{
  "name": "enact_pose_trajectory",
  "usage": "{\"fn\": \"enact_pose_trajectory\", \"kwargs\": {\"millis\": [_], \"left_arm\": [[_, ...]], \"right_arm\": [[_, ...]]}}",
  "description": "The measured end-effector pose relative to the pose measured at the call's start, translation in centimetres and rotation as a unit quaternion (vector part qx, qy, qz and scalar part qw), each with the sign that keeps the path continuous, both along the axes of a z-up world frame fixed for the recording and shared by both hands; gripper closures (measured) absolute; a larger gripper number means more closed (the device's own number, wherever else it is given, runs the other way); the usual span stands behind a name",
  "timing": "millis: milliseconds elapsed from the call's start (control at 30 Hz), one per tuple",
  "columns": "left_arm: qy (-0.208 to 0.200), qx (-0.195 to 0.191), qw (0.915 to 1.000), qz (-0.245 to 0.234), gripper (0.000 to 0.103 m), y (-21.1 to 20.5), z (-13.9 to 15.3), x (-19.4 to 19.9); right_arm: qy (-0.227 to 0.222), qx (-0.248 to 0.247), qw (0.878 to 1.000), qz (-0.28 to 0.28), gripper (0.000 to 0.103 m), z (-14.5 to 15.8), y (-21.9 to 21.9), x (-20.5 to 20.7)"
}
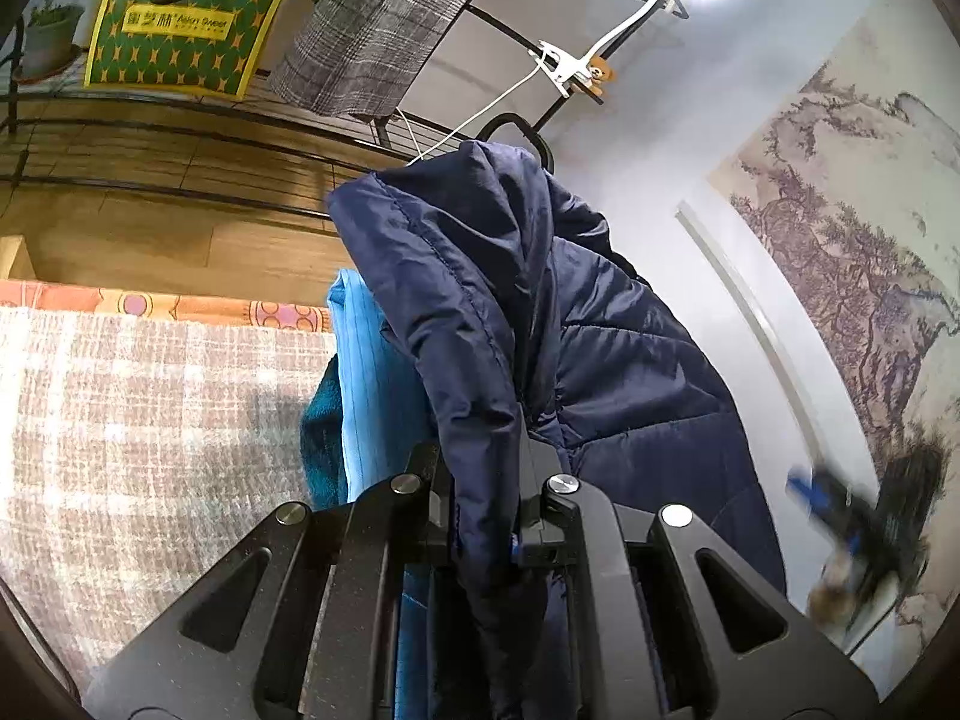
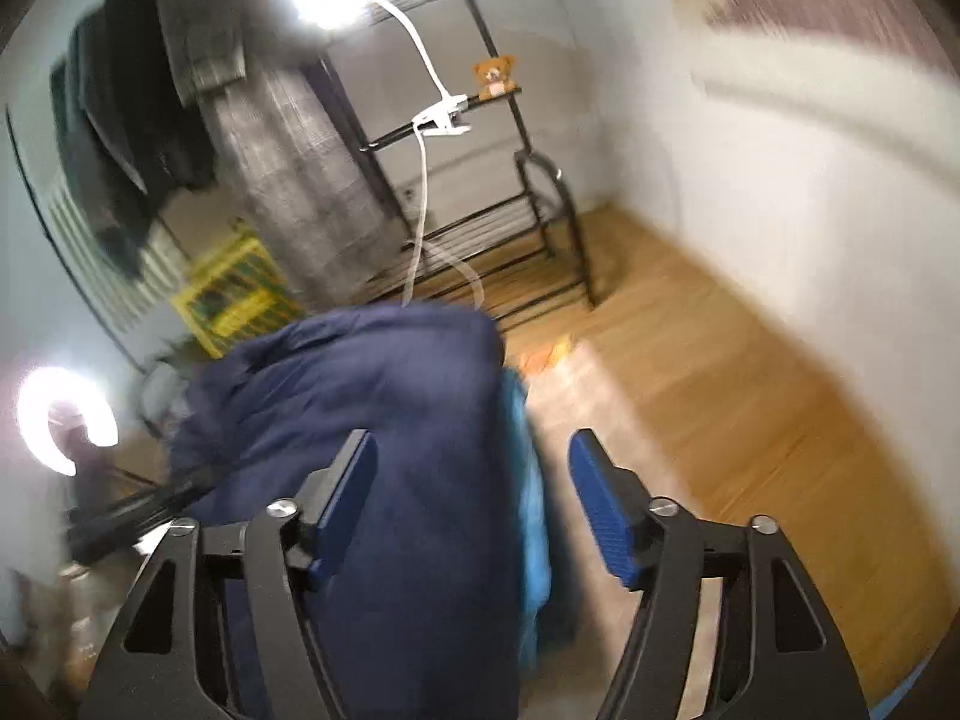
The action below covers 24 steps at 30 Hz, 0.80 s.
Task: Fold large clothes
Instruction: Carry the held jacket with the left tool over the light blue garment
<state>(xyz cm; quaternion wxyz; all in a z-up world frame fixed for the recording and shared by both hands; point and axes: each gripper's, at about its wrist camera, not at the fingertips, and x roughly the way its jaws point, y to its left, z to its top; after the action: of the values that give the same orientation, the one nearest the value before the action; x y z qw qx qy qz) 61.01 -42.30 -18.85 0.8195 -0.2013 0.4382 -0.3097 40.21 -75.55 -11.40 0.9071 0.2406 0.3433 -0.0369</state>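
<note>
A navy quilted jacket [image 1: 540,300] rises in a bunch in front of my left gripper [image 1: 480,462], which is shut on a fold of its fabric. Behind it hang a light blue garment [image 1: 366,372] and a teal fleece piece [image 1: 321,438]. In the blurred right wrist view, the same navy jacket [image 2: 360,390] fills the lower middle. My right gripper [image 2: 474,444] stands open. The jacket lies against its left blue pad, while the right pad [image 2: 600,504] is free of cloth. The light blue garment [image 2: 528,480] shows in the gap.
A beige checked cover [image 1: 120,420] spreads at the left. A black metal rack [image 2: 480,228] stands on the wooden floor [image 2: 720,390], with a white clamp lamp [image 2: 441,117] and a small teddy bear [image 2: 495,75]. A yellow-green bag [image 1: 186,12] and grey plaid cloth [image 1: 372,30] hang nearby.
</note>
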Motion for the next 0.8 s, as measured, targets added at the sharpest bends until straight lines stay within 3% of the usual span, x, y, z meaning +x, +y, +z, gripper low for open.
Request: {"fn": "enact_pose_trajectory", "kwargs": {"millis": [133,233,300,333,367,400,500,633,700,800], "left_arm": [[0.003,-0.004,1.0,0.002,0.094,0.2,-0.1,-0.1],[0.009,-0.01,0.9999,0.003,0.094,0.3,-0.1,-0.2],[0.017,-0.02,0.9996,0.005,0.094,0.6,-0.1,-0.2],[0.019,-0.024,0.9995,0.005,0.094,0.8,-0.1,-0.3],[0.02,-0.028,0.9994,0.005,0.094,1.1,0.0,-0.4],[0.023,-0.036,0.9991,0.008,0.094,1.4,-0.2,-0.5],[0.027,-0.039,0.9988,0.014,0.093,1.9,-1.1,-0.5],[0.001,0.009,0.9999,0.013,0.083,1.3,-1.3,-0.2],[0.001,0.012,0.9999,0.007,0.074,1.7,-1.2,0.1],[-0.007,0.025,0.9994,0.025,0.062,2.8,-0.7,0.0]], "right_arm": [[0.012,0.112,0.994,0.005,0.025,-3.5,0.1,-5.9],[0.028,0.148,0.989,0.015,0.025,-5.6,0.9,-6.9],[0.04,0.146,0.988,0.025,0.03,-6.3,1.6,-6.0],[0.043,0.136,0.989,0.025,0.043,-6.5,1.8,-5.3],[0.049,0.126,0.99,0.03,0.066,-6.4,2.1,-4.7],[0.053,0.107,0.993,0.025,0.071,-6.2,2.3,-4.2],[0.049,0.035,0.998,0.007,0.078,-4.9,2.3,-1.7],[0.044,0.029,0.999,0.007,0.08,-4.8,2.7,-0.7],[0.052,0.01,0.998,0.019,0.081,-5.2,3.5,-1.2],[0.048,0.048,0.998,0.018,0.081,-5.9,3.1,-2.1]]}}
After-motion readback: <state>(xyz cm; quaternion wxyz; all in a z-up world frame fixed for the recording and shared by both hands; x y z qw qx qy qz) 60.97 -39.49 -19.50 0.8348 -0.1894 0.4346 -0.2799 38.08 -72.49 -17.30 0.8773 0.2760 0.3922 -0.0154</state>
